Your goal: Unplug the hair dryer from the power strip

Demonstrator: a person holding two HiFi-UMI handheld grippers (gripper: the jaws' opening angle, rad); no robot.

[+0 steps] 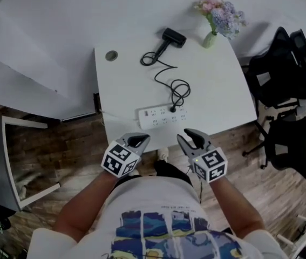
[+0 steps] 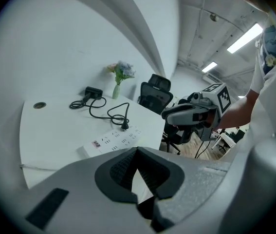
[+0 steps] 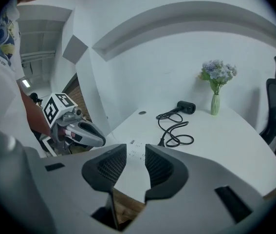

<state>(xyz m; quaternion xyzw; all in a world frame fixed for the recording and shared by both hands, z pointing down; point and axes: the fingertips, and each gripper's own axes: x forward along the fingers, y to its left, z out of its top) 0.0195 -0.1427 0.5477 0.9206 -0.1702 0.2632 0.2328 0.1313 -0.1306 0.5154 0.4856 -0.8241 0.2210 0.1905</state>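
Two grippers, both short of the desk [image 1: 223, 90] edge. Seemingly seated plug [image 1: 172, 110] in power strip [image 1: 163, 116] lies just ahead-left of right gripper [image 1: 188, 135], the nearer one, its jaws apart and empty. Left gripper [image 1: 141, 140] has its jaws together.

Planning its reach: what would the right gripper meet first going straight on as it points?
Likely the power strip near the table's front edge, framed between the right gripper's open jaws; depth is unclear.

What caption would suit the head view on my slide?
Left gripper and right gripper before a white table; hair dryer plugged into the power strip.
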